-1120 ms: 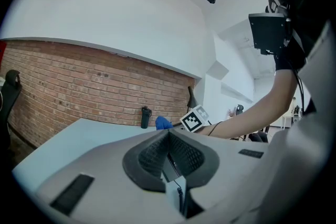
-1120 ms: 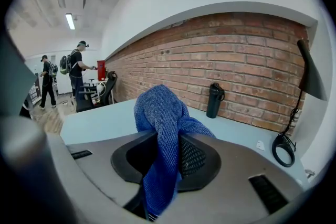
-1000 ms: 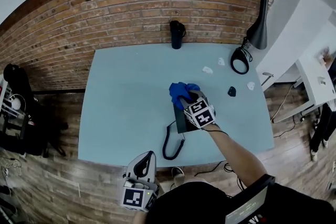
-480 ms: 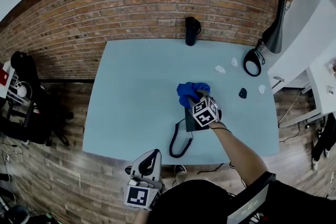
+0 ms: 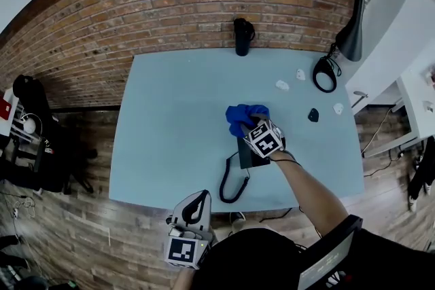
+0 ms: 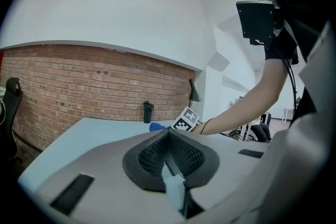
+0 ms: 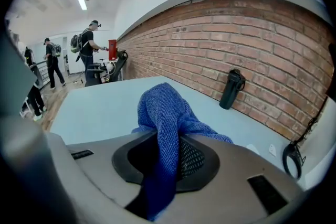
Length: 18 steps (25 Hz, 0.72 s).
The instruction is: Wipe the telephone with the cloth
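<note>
While the wipe looks under way, entries as follows: right gripper (image 5: 258, 131), jaws clamped on the blue cloth (image 5: 245, 115), which is bunched at the far end of the dark telephone (image 5: 246, 154), mid-table (image 5: 170, 119); coiled cord (image 5: 230, 188) trailing toward the near edge. Left gripper (image 5: 195, 206), jaws together, empty, idle off the near edge. Judged: far end in hand; near part seemingly left, cleanliness unreadable

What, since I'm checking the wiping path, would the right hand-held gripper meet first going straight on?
Beyond the blue cloth in its jaws, the right hand-held gripper faces bare table, then probably the brick wall; the black bottle stands right of that line.
</note>
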Motion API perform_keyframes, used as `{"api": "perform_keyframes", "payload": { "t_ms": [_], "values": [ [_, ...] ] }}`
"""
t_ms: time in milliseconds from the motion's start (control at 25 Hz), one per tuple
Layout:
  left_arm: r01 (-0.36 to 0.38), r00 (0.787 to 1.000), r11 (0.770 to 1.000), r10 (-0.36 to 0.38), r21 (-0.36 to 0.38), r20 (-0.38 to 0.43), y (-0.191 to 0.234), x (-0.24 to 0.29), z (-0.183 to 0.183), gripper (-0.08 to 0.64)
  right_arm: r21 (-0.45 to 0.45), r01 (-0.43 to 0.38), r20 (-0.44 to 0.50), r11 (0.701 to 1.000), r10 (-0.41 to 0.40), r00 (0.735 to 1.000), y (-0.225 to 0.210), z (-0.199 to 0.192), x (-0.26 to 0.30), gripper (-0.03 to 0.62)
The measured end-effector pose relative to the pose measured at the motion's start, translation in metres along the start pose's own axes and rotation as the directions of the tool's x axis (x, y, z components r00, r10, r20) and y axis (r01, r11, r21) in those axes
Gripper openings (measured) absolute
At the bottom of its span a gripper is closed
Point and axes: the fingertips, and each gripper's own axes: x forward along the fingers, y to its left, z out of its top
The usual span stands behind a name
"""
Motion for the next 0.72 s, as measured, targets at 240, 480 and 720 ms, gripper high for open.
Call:
{"api": "perform_keyframes", "payload": {
  "t_ms": [240,480,720],
  "values": [
    [0.01,1.0,1.0,-0.01,0.001,-0.011,-0.0047,0.0011,-0.0036,0.018,0.035,0.008,0.015,0.999,-0.009,1.0,-0.003,-0.0036,0.0023,0.089],
    [0.018,1.0,1.0,-0.017,-0.019,0.008,-0.0086,-0.0025,-0.0055,0.018,0.051,0.022,0.014,0.998,-0.023,1.0,-0.0026,-0.0041,0.0017,0.089],
    [0.009,1.0,1.0,-0.009,-0.021,-0.002,-0.0079,-0.0059,-0.0083,0.018,0.061,0.047,0.011,0.997,-0.048,0.999,-0.0005,-0.0054,-0.0005,0.089]
  ]
}}
